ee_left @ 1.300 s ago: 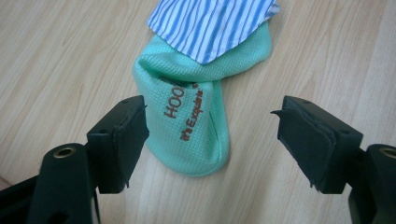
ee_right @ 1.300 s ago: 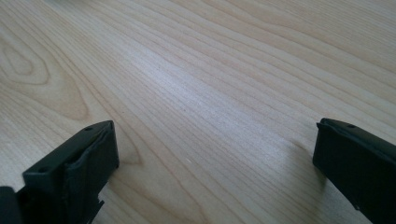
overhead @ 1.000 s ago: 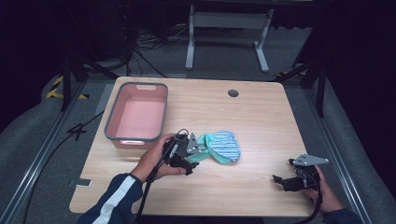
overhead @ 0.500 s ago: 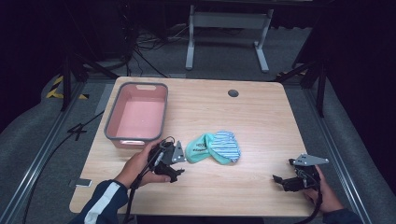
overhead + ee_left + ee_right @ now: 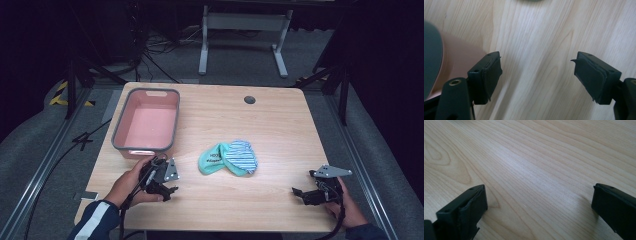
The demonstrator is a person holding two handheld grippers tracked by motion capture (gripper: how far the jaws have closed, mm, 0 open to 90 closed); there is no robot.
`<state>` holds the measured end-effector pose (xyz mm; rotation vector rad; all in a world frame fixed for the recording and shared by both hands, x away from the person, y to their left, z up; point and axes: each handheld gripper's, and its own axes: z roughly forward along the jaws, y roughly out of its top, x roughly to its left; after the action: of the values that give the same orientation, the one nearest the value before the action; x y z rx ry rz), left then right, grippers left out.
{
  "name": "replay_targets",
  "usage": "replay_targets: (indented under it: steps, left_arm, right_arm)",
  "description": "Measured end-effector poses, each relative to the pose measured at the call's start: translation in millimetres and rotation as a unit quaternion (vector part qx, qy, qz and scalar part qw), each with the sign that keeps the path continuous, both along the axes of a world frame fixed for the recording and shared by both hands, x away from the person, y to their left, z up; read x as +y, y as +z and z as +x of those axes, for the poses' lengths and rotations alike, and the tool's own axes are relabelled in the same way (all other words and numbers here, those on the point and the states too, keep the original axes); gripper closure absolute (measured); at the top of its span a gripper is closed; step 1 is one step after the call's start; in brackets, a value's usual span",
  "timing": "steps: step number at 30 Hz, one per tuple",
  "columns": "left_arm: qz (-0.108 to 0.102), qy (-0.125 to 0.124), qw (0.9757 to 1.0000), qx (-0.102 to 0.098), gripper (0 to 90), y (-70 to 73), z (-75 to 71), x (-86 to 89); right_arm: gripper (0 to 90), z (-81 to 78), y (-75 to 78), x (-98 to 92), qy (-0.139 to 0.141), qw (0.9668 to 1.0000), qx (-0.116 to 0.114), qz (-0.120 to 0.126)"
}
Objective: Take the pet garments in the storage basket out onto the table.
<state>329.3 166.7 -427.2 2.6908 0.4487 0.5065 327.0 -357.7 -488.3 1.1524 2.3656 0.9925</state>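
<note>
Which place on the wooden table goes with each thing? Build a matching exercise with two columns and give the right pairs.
Things:
1. pink plastic tub with grey rim
2. teal and striped cloth bundle
3. left gripper
4. right gripper

Places:
A. middle of the table
B. near right corner
C. far left part
D. near edge, just in front of the tub

Pairs: 1-C, 2-A, 3-D, 4-B

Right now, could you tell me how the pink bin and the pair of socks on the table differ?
The pink bin is a rigid, grey-rimmed rectangular tub standing open and empty at the table's left; the socks are soft cloth lying flat in a loose overlapping pile near the middle. The pink bin is plain pink; the socks are teal, one striped. The pink bin is clearly larger. Both rest on the wooden table, untouched by either gripper.
</note>
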Motion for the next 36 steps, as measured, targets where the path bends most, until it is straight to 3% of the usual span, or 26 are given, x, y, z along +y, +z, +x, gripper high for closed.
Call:
replay_targets:
  steps: [5, 14, 18, 21, 26, 28, 29, 30, 31, 32, 36]
  left_arm:
    - [0.005, 0.010, 0.9999, 0.000, 21.3, -4.4, -4.3, 16.5]
    - [-0.018, 0.047, 0.9987, 0.008, 20.9, -12.0, -9.7, 50.8]
    - [-0.038, 0.065, 0.9971, 0.013, 20.6, -18.0, -12.0, 69.0]
    - [-0.061, 0.081, 0.9946, 0.022, 20.5, -23.5, -13.8, 83.5]
    - [-0.120, 0.103, 0.9866, 0.039, 16.8, -38.7, -15.8, 105.1]
    - [-0.156, 0.117, 0.9796, 0.049, 15.8, -44.5, -15.8, 115.1]
    - [-0.183, 0.124, 0.9737, 0.057, 15.1, -49.0, -15.4, 121.7]
    - [-0.200, 0.127, 0.9696, 0.059, 14.7, -52.1, -15.8, 125.4]
    - [-0.214, 0.130, 0.9671, 0.046, 13.6, -55.3, -17.0, 129.3]
    - [-0.208, 0.132, 0.9681, 0.044, 13.1, -54.7, -17.2, 130.4]
    - [-0.212, 0.136, 0.9668, 0.042, 12.9, -55.3, -17.8, 130.6]
  right_arm:
    - [0.6, 0.0, 0.0, 0.0, 0.000, 1.0000, 0.000, 0.000]
    - [0.6, 0.0, -0.1, -0.1, 0.000, 1.0000, 0.000, -0.001]
    - [0.6, -0.1, 0.0, 0.0, 0.000, 1.0000, 0.000, 0.000]
    - [0.6, -0.1, 0.0, 0.0, 0.000, 1.0000, 0.000, 0.000]
    - [0.6, 0.0, -0.1, -0.1, 0.000, 1.0000, 0.000, -0.001]
    - [0.6, 0.0, 0.0, 0.0, 0.000, 1.0000, 0.000, 0.000]
    - [0.6, 0.0, 0.0, 0.0, 0.000, 1.0000, 0.000, 0.000]
    - [0.6, 0.0, 0.0, 0.0, 0.000, 1.0000, 0.000, 0.000]
    - [0.6, 0.0, 0.0, 0.0, 0.000, 1.0000, 0.000, 0.000]
    - [0.6, 0.0, -0.2, -0.2, 0.000, 1.0000, -0.001, -0.002]
    - [0.6, -0.2, -0.2, -0.2, 0.000, 1.0000, -0.001, -0.002]
